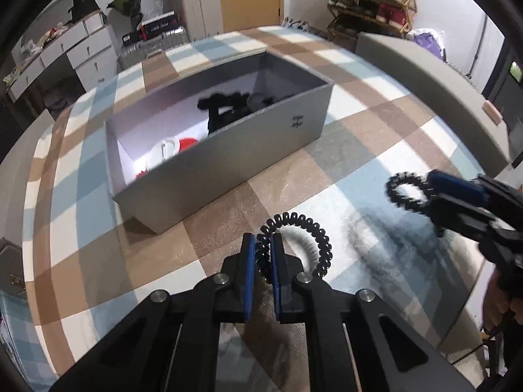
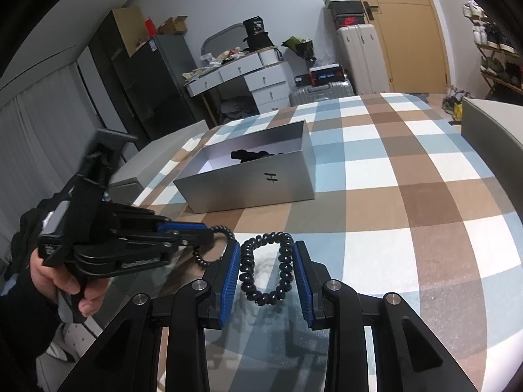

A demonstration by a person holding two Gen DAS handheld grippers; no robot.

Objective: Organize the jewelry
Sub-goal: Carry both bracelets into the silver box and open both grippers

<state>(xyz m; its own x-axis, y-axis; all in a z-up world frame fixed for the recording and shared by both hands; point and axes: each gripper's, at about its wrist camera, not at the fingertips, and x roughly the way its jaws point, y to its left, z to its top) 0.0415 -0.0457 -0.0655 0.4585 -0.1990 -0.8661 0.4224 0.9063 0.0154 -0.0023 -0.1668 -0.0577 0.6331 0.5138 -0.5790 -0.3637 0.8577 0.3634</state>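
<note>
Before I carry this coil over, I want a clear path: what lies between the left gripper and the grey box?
Nothing: in the left wrist view only bare checkered cloth lies between the left gripper, shut on a black coil tie, and the grey box.

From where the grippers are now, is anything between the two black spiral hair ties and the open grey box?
Nothing visible: only bare checked cloth lies between the left gripper's black spiral hair tie, the right gripper's tie and the grey box.

Black coiled hair ties [image 1: 310, 238] [image 2: 266, 268]. Blue pads [image 2: 230, 281]. Grey box [image 1: 242, 153], on cloth [image 2: 392, 176] checked brown, white, pale blue.
</note>
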